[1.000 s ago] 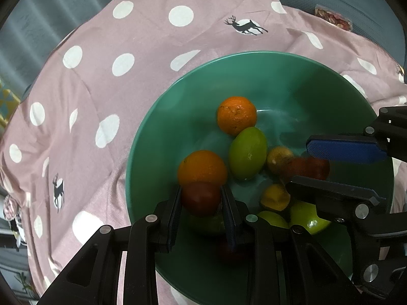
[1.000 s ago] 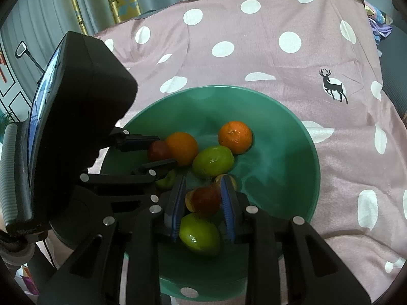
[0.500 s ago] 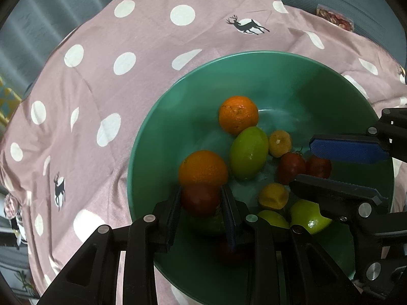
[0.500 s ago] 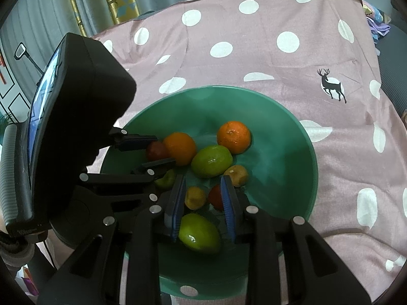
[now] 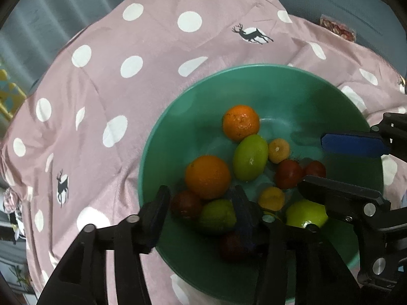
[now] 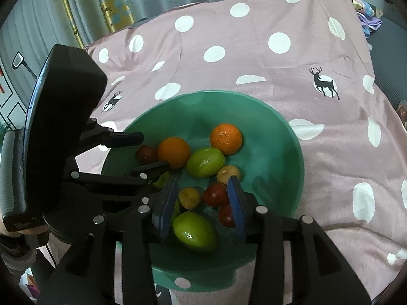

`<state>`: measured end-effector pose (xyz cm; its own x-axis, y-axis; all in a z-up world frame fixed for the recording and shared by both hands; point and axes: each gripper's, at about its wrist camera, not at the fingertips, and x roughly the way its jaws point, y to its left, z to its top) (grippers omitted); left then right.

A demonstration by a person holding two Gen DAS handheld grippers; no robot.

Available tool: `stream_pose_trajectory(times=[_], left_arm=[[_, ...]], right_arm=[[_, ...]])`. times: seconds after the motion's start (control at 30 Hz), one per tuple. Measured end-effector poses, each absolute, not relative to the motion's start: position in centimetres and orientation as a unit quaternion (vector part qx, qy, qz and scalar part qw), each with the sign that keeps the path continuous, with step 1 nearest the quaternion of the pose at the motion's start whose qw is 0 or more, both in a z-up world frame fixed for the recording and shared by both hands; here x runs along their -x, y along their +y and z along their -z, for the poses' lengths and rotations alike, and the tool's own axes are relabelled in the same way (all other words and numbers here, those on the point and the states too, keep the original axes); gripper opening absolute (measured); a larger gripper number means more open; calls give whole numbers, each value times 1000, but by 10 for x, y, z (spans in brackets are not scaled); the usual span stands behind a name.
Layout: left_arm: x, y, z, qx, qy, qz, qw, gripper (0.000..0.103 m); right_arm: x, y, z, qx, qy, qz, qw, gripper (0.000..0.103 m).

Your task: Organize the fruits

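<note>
Two dimpled oranges, glossy bowl

We see our left gripper as matte black plastic: angular linkage arms joined by round silver screws, ending in two flat fingers with dark blue pads. Our right gripper has the same black frame and silver screw heads, and its finger pads are a brighter blue, ribbed along the inner faces. From the right wrist view, the left unit carries a large black rounded housing with a glossy edge, small pale lettering near its base, and a grey ribbed grip. A bit of skin shows just below it.
</note>
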<state>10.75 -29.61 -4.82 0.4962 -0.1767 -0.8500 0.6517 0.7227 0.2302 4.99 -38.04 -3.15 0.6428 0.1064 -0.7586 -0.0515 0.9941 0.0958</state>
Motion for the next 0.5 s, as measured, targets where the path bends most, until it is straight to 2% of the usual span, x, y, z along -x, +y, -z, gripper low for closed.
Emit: stream_pose_trajectory(times=[0.27,0.4,0.47,0.5], left_arm=[[-97,-285,28,-250,417,245,839,74],[-92,-280,20,-238,411,241,846,79],[-89,-277,16,-230,409,239,850,81],[-87,-275,13,-225,408,239,852,81]], right_arm=[[-35,-382,14,-43,397,-32,916,59],[-28,-384,8,-50,389,-23,919,73],[-26,-385,5,-53,387,-20,920,76],[-23,-385,2,-55,385,-17,921,82]])
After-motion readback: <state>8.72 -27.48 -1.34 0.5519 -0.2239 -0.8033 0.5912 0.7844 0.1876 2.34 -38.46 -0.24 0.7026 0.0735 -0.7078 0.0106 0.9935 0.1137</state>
